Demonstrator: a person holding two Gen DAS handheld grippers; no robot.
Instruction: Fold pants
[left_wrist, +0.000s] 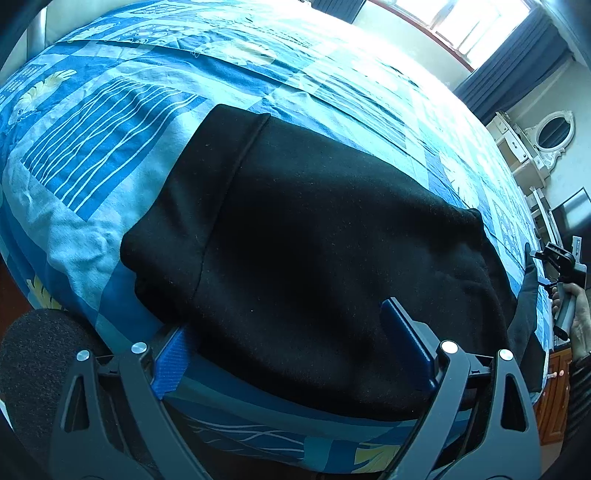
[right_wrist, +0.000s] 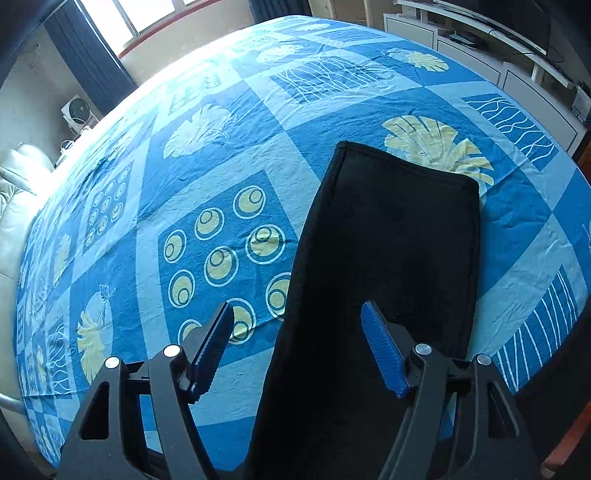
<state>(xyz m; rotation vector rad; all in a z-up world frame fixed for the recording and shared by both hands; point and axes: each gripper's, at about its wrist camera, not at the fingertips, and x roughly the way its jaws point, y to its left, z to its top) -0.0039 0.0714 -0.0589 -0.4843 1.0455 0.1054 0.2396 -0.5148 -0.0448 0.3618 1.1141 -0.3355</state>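
On the blue bedspread (right_wrist: 229, 122) our black pants (right_wrist: 388, 251) lie flat, long axis running away from our right gripper (right_wrist: 297, 332); both it and our left gripper (left_wrist: 284, 325) gape empty above the cloth.

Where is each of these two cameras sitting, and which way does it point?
Left wrist: rides the left gripper, looking along its open fingers at the wide end of the black pants; the person's right hand shows at far right.
Right wrist: rides the right gripper, fingers open, looking along a pant leg toward its hem.
Shared: the black pants and the blue patterned bedsheet.
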